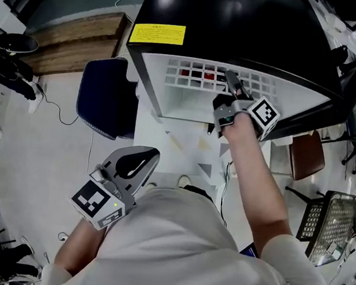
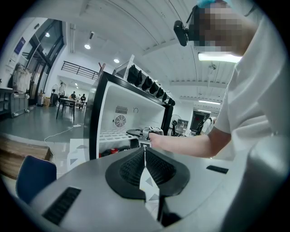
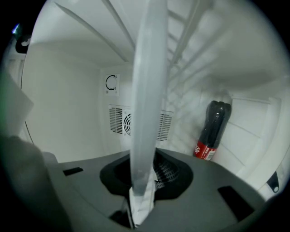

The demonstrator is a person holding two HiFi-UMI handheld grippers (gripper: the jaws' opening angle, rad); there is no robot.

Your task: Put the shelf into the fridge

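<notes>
The black fridge point(image 1: 242, 24) stands open with a white inside. The white wire shelf point(image 1: 198, 77) lies level in its upper part. My right gripper point(image 1: 231, 81) reaches into the opening at the shelf's front edge. In the right gripper view the shelf's white front bar point(image 3: 147, 90) runs between the jaws of the right gripper point(image 3: 145, 181). A gap shows beside the ribbed right pad point(image 3: 168, 171), so the jaws stand open around the bar. My left gripper point(image 1: 139, 160) hangs back near my body, shut and empty. The left gripper view shows its tips point(image 2: 145, 152) meeting.
A dark cola bottle point(image 3: 213, 131) with a red label sits inside the fridge, past the shelf's grid, near a fan vent point(image 3: 120, 120). A blue chair point(image 1: 107, 95) stands left of the fridge, a brown chair point(image 1: 307, 153) to its right. A wire rack point(image 1: 329, 220) leans further right.
</notes>
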